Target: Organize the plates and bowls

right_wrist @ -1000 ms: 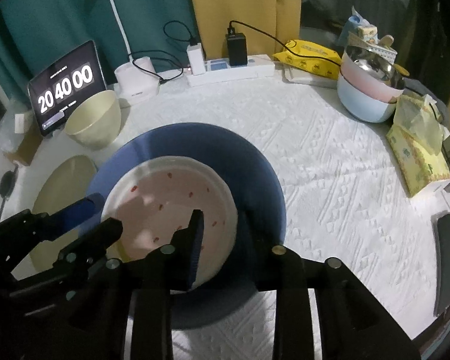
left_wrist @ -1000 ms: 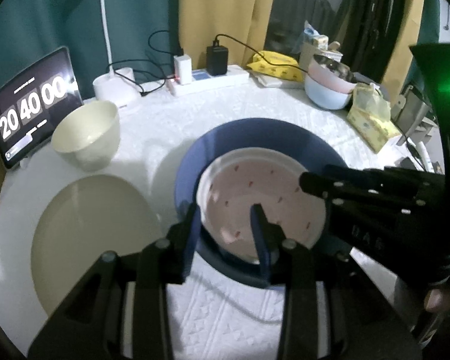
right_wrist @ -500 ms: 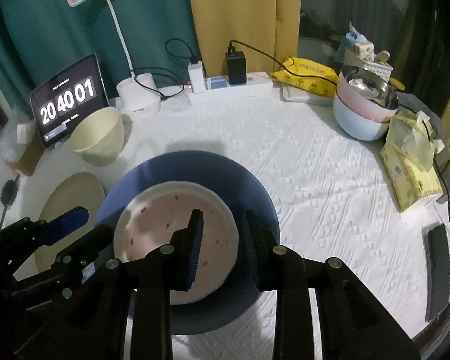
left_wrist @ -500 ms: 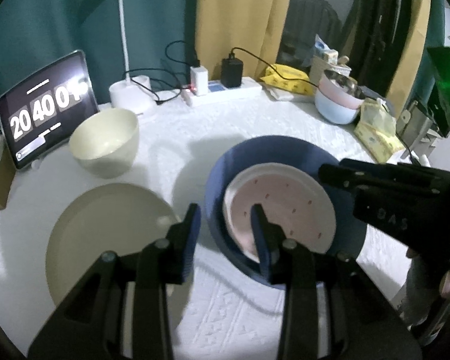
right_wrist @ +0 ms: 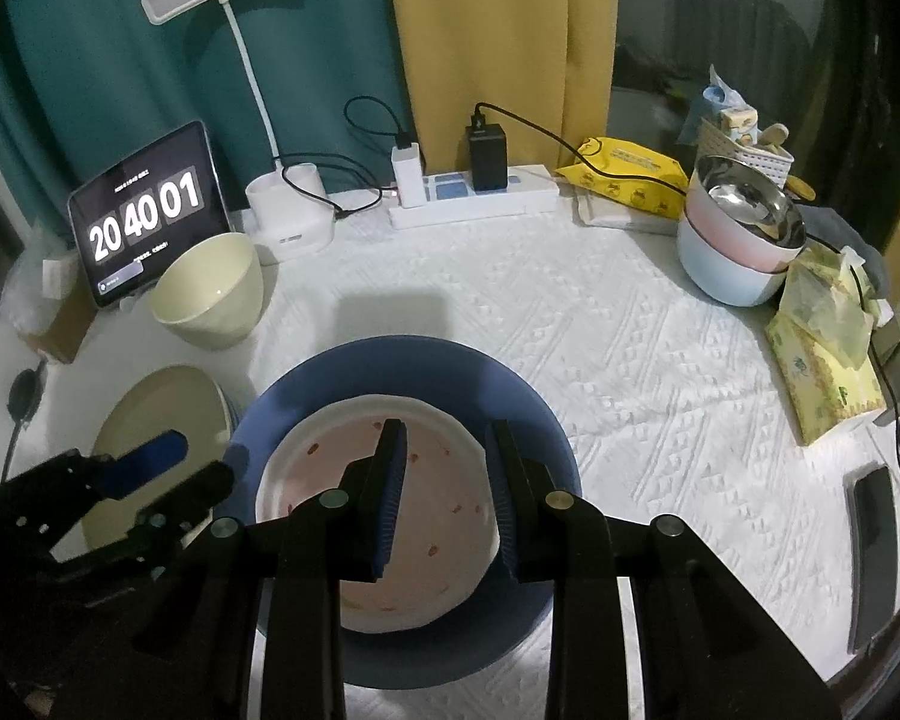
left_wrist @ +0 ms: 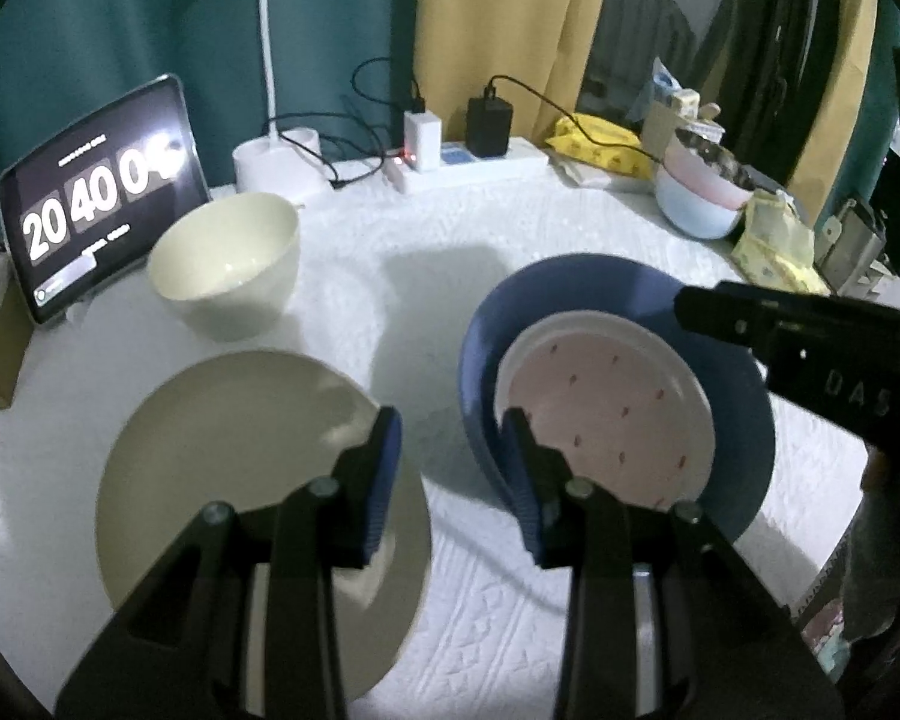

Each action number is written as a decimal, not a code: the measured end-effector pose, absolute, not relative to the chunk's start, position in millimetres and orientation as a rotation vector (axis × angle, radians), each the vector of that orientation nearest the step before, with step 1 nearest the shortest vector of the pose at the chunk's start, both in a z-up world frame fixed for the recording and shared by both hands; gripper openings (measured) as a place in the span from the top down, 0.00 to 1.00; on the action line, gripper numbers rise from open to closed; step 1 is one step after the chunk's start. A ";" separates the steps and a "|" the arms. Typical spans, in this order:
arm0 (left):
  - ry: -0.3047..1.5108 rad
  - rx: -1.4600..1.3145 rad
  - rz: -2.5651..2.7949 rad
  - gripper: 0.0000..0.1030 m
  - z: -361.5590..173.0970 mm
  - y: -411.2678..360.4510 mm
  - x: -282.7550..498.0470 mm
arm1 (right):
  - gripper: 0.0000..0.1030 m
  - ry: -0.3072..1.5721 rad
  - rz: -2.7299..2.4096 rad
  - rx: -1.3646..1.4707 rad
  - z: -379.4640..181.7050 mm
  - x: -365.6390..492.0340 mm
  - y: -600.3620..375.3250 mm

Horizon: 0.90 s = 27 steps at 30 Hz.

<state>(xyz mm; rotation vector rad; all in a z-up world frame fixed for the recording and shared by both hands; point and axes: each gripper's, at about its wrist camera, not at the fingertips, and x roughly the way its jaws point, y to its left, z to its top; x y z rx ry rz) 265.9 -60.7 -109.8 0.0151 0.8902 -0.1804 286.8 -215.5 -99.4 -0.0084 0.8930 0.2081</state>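
With the pink plate [right_wrist: 384, 516] nested in the blue plate [right_wrist: 510, 408] on the surface [right_wrist: 630, 360], both claws, left [left_wrist: 450, 474] and right [right_wrist: 444, 498], stood parted and empty; the cream plate [left_wrist: 222, 450] probably wanted a careful rim grip.

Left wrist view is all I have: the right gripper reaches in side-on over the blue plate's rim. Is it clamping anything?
Observer: No. In the right wrist view, the right gripper is above the pink plate, pads apart, nothing between them.
Operator: The tablet clock is glared out at its last digit here.
Observer: It reads 20 40 01.
Operator: Anything beyond the tissue packs on the right?
Observer: A dark, flat phone-like device lies further right.
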 end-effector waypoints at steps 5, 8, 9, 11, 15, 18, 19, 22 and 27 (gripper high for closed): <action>0.918 0.019 -0.185 0.65 -120.4 -62.5 271.5 | 0.72 0.896 0.203 -0.006 -100.5 289.4 -214.7; 0.919 0.017 -0.192 0.65 -121.8 -62.3 272.8 | 0.72 0.897 0.195 -0.001 -100.6 291.9 -215.7; 0.917 0.017 -0.191 0.65 -121.1 -61.7 273.3 | 0.72 0.897 0.192 0.002 -100.4 293.0 -216.9; 0.910 0.011 -0.189 0.65 -119.0 -59.0 273.8 | 0.72 0.893 0.187 0.007 -99.0 295.4 -218.7; 0.890 -0.002 -0.185 0.65 -110.7 -52.4 276.0 | 0.72 0.882 0.181 0.015 -93.9 298.6 -221.5; 0.867 -0.009 -0.176 0.65 -101.5 -44.9 276.9 | 0.72 0.871 0.177 0.018 -88.4 301.7 -221.8; 0.857 -0.010 -0.171 0.65 -98.3 -41.7 277.5 | 0.72 0.867 0.177 0.018 -87.0 301.8 -221.1; 0.840 -0.016 -0.154 0.65 -92.1 -31.9 279.6 | 0.72 0.859 0.181 0.017 -82.5 305.3 -218.0; 0.826 -0.028 -0.136 0.65 -86.0 -17.6 282.0 | 0.72 0.856 0.201 0.010 -79.1 310.8 -205.3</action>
